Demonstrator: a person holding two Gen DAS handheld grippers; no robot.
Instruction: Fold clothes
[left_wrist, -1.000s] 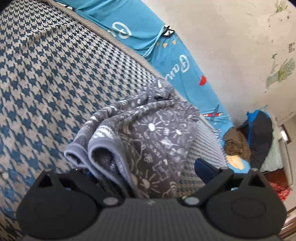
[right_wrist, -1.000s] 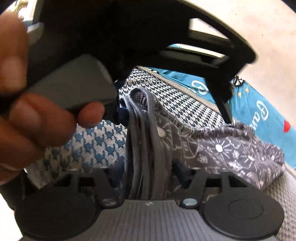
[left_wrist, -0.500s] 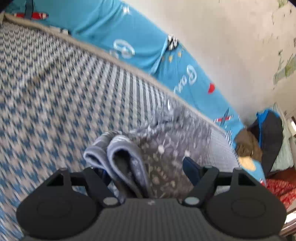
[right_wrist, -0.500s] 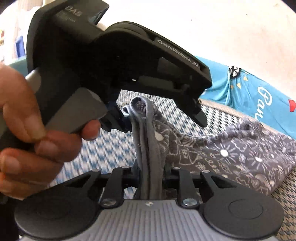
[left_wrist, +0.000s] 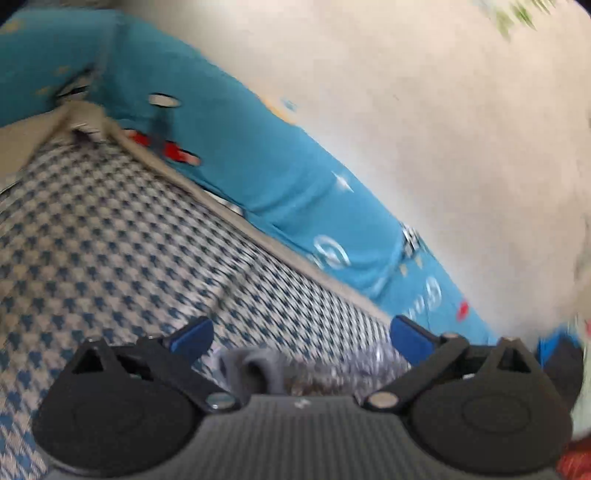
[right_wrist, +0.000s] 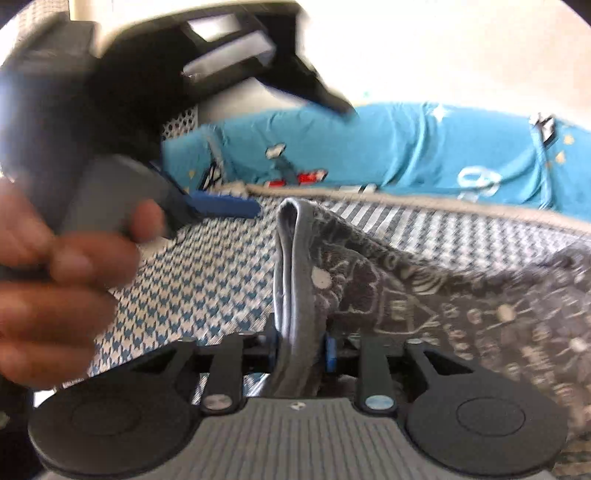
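Observation:
A dark grey garment (right_wrist: 424, 295) with a pale doodle print drapes over the houndstooth bed (right_wrist: 207, 280). My right gripper (right_wrist: 301, 350) is shut on its folded grey hem, which stands up between the blue pads. In the left wrist view my left gripper (left_wrist: 301, 334) stands open, blue fingertips (left_wrist: 192, 334) wide apart and nothing between them. Only a blurred strip of the garment (left_wrist: 258, 365) shows just below its jaws. The right wrist view shows the left gripper's black body and a person's hand (right_wrist: 62, 273) on its handle, to the left of the hem.
Blue-and-white houndstooth bed cover (left_wrist: 110, 258) fills the left wrist view. A turquoise printed sheet (left_wrist: 277, 177) runs along the bed's far edge against a pale wall (left_wrist: 424, 129). Dark and red items (left_wrist: 561, 369) sit at the far right, blurred.
My left gripper has let go of the garment's hem, opened wide and drawn back to the left. My right gripper has kept its hold on the hem.

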